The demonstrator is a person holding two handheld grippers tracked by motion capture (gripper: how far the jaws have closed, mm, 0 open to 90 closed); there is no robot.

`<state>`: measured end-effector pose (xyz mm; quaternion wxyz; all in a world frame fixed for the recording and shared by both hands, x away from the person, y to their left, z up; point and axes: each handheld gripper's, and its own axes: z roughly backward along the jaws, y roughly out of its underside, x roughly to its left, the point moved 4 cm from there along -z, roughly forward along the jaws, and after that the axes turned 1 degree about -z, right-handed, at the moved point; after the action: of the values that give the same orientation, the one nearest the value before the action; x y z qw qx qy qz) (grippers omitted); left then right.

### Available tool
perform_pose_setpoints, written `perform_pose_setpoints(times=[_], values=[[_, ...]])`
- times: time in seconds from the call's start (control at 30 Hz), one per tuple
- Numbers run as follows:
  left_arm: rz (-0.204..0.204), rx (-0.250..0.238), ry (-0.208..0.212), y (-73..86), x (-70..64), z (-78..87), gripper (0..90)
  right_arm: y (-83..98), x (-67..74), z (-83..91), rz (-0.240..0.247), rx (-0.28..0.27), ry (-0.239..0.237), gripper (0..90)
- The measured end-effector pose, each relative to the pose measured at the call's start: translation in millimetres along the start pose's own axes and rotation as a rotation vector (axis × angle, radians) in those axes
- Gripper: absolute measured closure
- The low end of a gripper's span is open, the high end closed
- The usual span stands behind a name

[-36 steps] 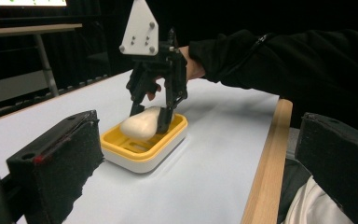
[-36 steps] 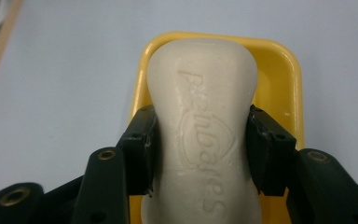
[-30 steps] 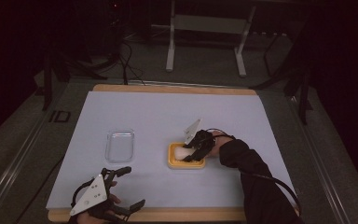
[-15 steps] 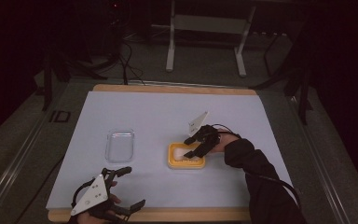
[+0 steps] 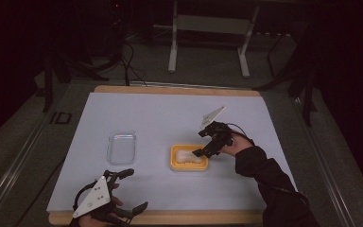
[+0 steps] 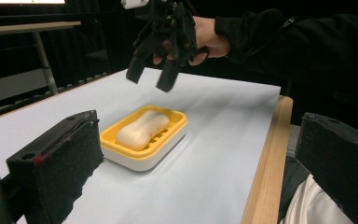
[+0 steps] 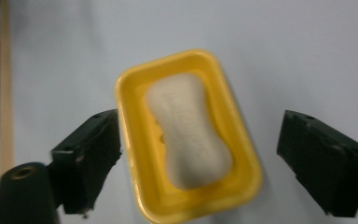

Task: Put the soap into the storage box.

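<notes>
A dim room surrounds a pale blue mat on the table. The soap bar is seen lying in the yellow soap dish at the frame's centre, released: the right gripper, just opened wide, hangs empty above it. Withdrawal is judged next. The left gripper, lower left, is held wide and empty.

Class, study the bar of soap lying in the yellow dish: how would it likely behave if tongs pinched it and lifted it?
The soap bar looks solid, so probably stiff, not floppy. Its smooth, rounded, waisted shape suggests it might slip unless pinched at the narrow middle. The yellow soap dish looks light and could slide on the smooth sheet if nudged.
</notes>
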<state>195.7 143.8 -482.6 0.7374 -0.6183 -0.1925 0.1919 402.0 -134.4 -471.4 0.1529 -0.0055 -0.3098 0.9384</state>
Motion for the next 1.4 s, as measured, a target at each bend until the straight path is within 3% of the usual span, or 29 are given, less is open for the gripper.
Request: perform_pose_setpoints(times=[0.03, 0.17, 0.3, 0.4, 0.47, 0.57, 0.6, 0.9, 1.13, 1.2, 1.4], values=[[0.000, 0.000, 0.001, 0.0, -0.1, 0.1, 0.7, 3.0, -1.5, 5.7, -0.027, -0.013, 0.009, 13.6], [0.000, 0.001, 0.001, 0.1, -0.5, 0.0, 0.7, 10.4, -1.1, 15.4, -0.044, -0.035, 0.090, 14.0], [0.000, 0.000, 0.000, 0.1, -0.3, 0.1, 0.8, 19.4, -1.1, 22.6, -0.085, -0.050, 0.123, 14.0], [0.001, 0.002, 0.000, 0.2, 0.1, 0.1, 0.8, 28.0, -1.7, 26.8, -0.115, -0.066, 0.193, 13.9], [0.001, 0.004, -0.001, 0.3, 0.0, -0.1, 0.7, 34.6, -3.9, 29.7, -0.148, -0.083, 0.250, 13.9], [0.000, 0.006, -0.002, 0.5, 0.0, -0.1, 0.8, 42.0, -5.7, 32.0, -0.188, -0.096, 0.273, 13.9], [0.000, 0.005, -0.002, 0.6, -0.1, -0.1, 0.7, 50.3, -7.2, 32.9, -0.225, -0.095, 0.293, 13.9], [0.001, 0.005, -0.002, 0.6, 0.1, 0.1, 0.7, 79.8, -1.2, 36.8, -0.355, -0.097, 0.353, 13.8], [0.000, 0.008, -0.004, 0.8, -0.2, -0.2, 0.8, 96.1, 7.6, 42.6, -0.383, -0.107, 0.397, 13.9], [0.000, 0.008, -0.004, 0.8, -0.1, -0.4, 0.7, 100.6, 10.4, 43.0, -0.389, -0.106, 0.383, 13.8], [-0.003, 0.013, -0.004, 1.0, -0.5, -0.6, 0.8, 111.7, 19.6, 44.3, -0.407, -0.111, 0.398, 13.8]])
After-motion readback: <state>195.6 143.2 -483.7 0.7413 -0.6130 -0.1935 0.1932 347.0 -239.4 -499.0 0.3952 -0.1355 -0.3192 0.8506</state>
